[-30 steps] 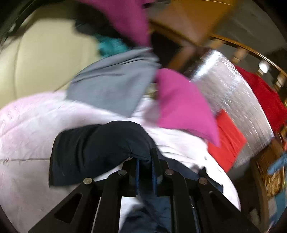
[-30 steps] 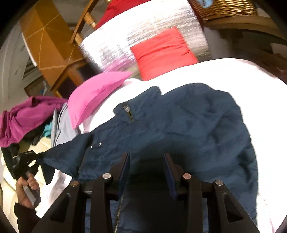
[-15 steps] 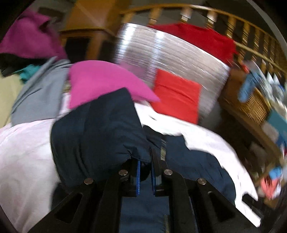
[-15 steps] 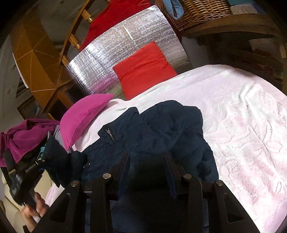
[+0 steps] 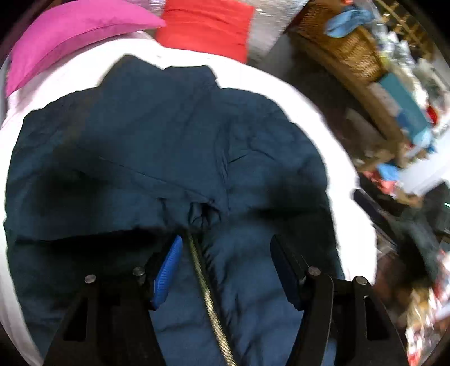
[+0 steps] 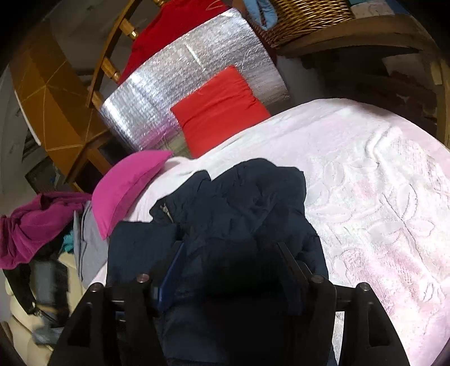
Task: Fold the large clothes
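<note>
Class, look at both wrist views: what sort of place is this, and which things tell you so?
Probably a cluttered bedroom at home: a bed's white bedspread, pink pillow, red cushion and wicker basket.

Bare white embossed bedspread (image 6: 379, 197) lies open right of the crumpled navy padded jacket (image 6: 247, 208) — magenta pillow (image 6: 126, 188) and red cushion (image 6: 219, 109) crowd the left and far edges.

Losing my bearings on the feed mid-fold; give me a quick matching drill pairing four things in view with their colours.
Things:
1. jacket
2. pillow
3. cushion
4. bedspread

Colours:
A. red
B. white with pink tint
C. navy
D. magenta

Pairs: 1-C, 2-D, 3-A, 4-B
</note>
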`<state>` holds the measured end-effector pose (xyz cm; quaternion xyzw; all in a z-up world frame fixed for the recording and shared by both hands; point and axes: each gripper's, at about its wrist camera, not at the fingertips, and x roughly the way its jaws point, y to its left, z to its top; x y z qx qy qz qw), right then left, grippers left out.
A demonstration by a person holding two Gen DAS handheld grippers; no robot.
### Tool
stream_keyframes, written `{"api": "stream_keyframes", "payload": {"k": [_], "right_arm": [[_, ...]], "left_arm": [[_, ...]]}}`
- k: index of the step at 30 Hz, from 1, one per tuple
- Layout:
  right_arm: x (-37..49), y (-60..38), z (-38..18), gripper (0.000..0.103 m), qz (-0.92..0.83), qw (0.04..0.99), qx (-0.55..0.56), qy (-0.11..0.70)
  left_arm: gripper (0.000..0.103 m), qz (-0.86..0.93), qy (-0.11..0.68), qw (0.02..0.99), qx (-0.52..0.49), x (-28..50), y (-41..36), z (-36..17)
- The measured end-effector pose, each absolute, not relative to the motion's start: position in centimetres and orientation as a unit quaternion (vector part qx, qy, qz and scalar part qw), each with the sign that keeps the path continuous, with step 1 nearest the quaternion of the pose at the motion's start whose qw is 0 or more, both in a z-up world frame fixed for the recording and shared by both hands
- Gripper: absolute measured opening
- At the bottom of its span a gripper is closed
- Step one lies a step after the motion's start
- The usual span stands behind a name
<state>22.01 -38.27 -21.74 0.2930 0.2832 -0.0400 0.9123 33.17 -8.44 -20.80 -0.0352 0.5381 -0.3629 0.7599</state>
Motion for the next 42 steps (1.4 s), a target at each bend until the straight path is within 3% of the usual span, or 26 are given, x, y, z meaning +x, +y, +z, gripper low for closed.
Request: {"api": "stream_keyframes", "payload": {"k": [4,8,10,15,18,20,23,28,35,39,41,42], "right_arm": [[22.8,-35.9,-21.4,0.067,-0.008,0.918,0.262,0.298],[25.1,-31.7,-20.9,0.068,0.038,0.920,0.220,0.321],[26.8,-28.6,-20.8,0.075,0.065,0.921,0.187,0.337],[31.5,-20.8,-21.4,0.087,0.096,0.918,0.052,0.380],[33.9,-16.3,-22.8,0.087,0.056,0.914,-0.081,0.393],[34.7,-15.9,-22.9,0.087,0.028,0.917,-0.115,0.382],[35.0,-19.5,-21.5,0.085,0.000,0.931,-0.032,0.364],[31.2,-31.4,-20.2,0.085,-0.032,0.930,0.227,0.288],[26.2,-41.9,-27.4,0.087,0.016,0.828,0.489,0.274],[26.9,-42.7,-29.5,0.087,0.071,0.779,0.561,0.269],[28.7,-42.6,-30.1,0.077,0.073,0.770,0.553,0.310],[29.0,-42.4,-30.2,0.059,0.072,0.770,0.546,0.323]], "left_arm": [[0.071,-0.359,0.499,0.785,-0.070,35.3,-0.9,-18.3],[0.072,-0.268,0.489,0.813,-0.167,38.8,6.5,-19.4],[0.072,-0.174,0.489,0.835,-0.182,40.2,9.0,-20.6],[0.072,-0.092,0.526,0.814,-0.230,42.4,10.5,-24.0],[0.072,-0.082,0.543,0.812,-0.198,42.6,8.8,-24.9],[0.072,-0.073,0.550,0.813,-0.175,42.6,7.8,-25.2],[0.072,-0.072,0.551,0.815,-0.162,42.5,7.5,-25.7],[0.072,-0.069,0.551,0.816,-0.159,42.3,7.4,-25.5],[0.072,-0.056,0.544,0.825,-0.141,42.1,6.5,-24.9],[0.072,-0.054,0.542,0.826,-0.144,42.3,6.5,-25.0],[0.072,-0.053,0.541,0.827,-0.146,42.3,6.5,-25.0],[0.072,-0.053,0.539,0.828,-0.147,42.3,6.6,-24.8]]}}
